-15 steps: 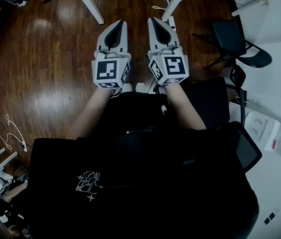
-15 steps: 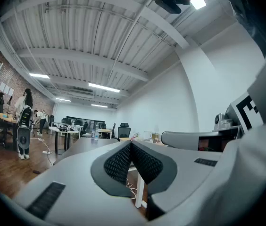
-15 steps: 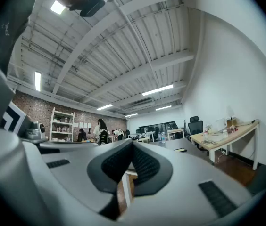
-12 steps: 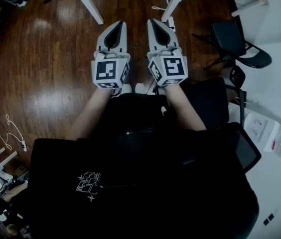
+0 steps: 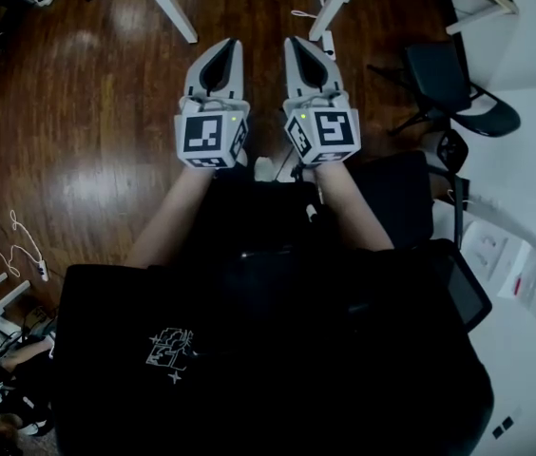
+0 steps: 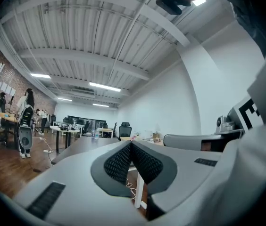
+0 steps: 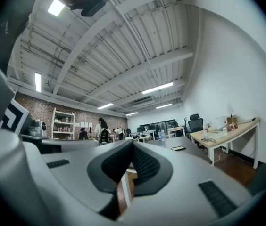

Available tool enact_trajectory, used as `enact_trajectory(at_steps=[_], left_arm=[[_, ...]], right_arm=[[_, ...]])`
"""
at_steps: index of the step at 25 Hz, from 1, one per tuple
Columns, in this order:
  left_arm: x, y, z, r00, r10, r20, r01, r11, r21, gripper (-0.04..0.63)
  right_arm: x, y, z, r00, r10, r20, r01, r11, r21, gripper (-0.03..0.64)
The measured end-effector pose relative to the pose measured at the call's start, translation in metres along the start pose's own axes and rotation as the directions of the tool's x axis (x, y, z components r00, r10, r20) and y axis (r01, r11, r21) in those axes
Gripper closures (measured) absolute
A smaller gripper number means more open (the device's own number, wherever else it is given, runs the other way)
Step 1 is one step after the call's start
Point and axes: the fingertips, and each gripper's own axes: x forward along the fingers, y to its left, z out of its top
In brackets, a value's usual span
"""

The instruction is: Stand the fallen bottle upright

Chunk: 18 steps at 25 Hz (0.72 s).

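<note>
Almost nothing had moved since the earlier picture. Both grippers stayed side by side in front of the person, and only the head view had shifted a little over the floor.

A small bottle [image 7: 162, 134] stood far off on a dark table top [image 7: 189, 147], also seen in the left gripper view [image 6: 95, 133]. It was too small to tell if it was the fallen one. It was well apart from both grippers.

The left gripper [image 5: 224, 49] pointed level. Its jaws were pressed together, with the black pads [image 6: 120, 161] touching and nothing between them. The right gripper [image 5: 295, 46], just beside it, was closed the same way and held nothing.

In the head view, two white table legs [image 5: 179, 15] stood just past the gripper tips on the brown wood floor [image 5: 87, 122]. A black chair [image 5: 458, 84] stood to the right. The person's bare forearms [image 5: 168, 221] reached out from a black top [image 5: 268, 350].
</note>
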Motion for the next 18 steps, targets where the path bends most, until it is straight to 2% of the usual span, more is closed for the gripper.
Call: enact_trajectory(at_steps=[9, 18], left_arm=[[0.023, 0.01, -0.006, 1.0, -0.003, -0.007, 0.003, 1.0, 0.009, 0.595], [0.081, 0.045, -0.01, 1.0, -0.019, -0.019, 0.019, 1.0, -0.004, 0.595]], right_arm=[[0.022, -0.014, -0.004, 1.0, -0.002, -0.003, 0.002, 1.0, 0.004, 0.603], [0.081, -0.039, -0.008, 1.0, -0.026, -0.015, 0.026, 1.0, 0.008, 0.603]])
